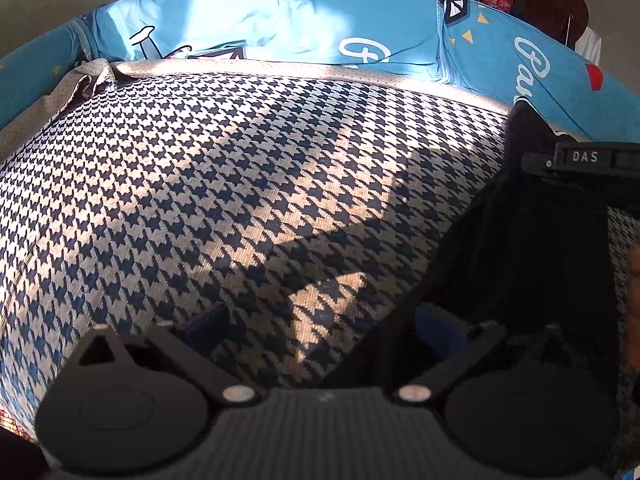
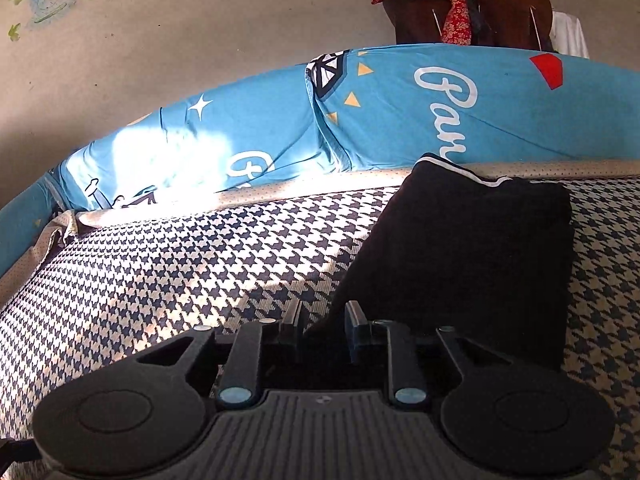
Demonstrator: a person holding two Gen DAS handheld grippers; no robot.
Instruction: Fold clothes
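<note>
Basically we have a soft, limp, light black garment (image 2: 472, 256) pinched at its near corner by the right gripper (image 2: 322, 330), left gripper (image 1: 320, 320) wide and empty over the houndstooth cover (image 1: 240, 184); best hold is corners.

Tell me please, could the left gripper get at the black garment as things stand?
Probably yes: the left gripper is open, and the black garment lies just to its right on the houndstooth cover, nothing between.

Garment (image 2: 472, 248) lies on blanket (image 2: 168, 272), pillows (image 2: 400, 120) behind
</note>
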